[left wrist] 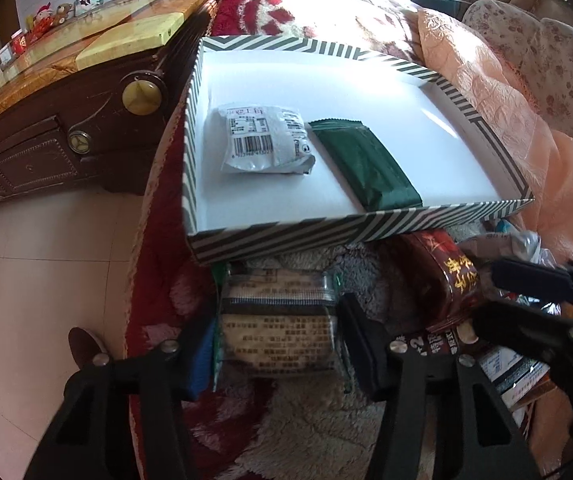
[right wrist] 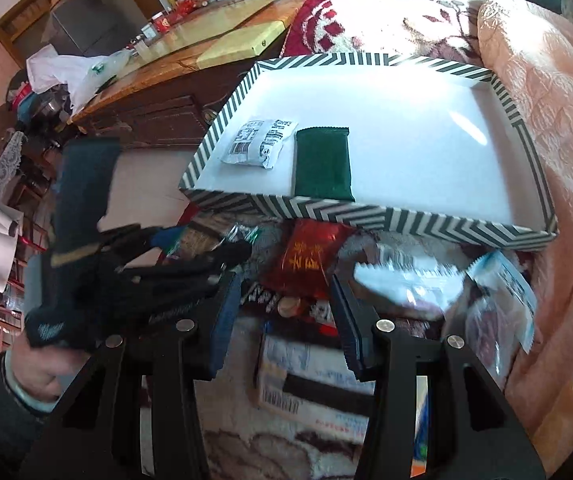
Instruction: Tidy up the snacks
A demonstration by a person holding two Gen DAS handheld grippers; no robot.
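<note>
Shallow green-and-white striped cardboard tray [left wrist: 286,236], white inside: holds two items, a white barcoded packet [left wrist: 264,142] beside a dark green flat wrapper [left wrist: 366,166]. Remaining: loose pile before the tray's near wall (majority unsorted). Left gripper [left wrist: 274,344] pinches a beige printed biscuit packet [left wrist: 278,328]; right gripper [right wrist: 286,316] spread, empty, above a red foil pouch [right wrist: 306,260].

striped box [left wrist: 282,236]: matt card, smooth white inside | green packet [left wrist: 366,164]: matt film | silver packet [left wrist: 264,142]: glossy crinkled foil | rug [left wrist: 318,420]: shaggy cloth | cabinet [left wrist: 46,140]: polished dark wood
</note>
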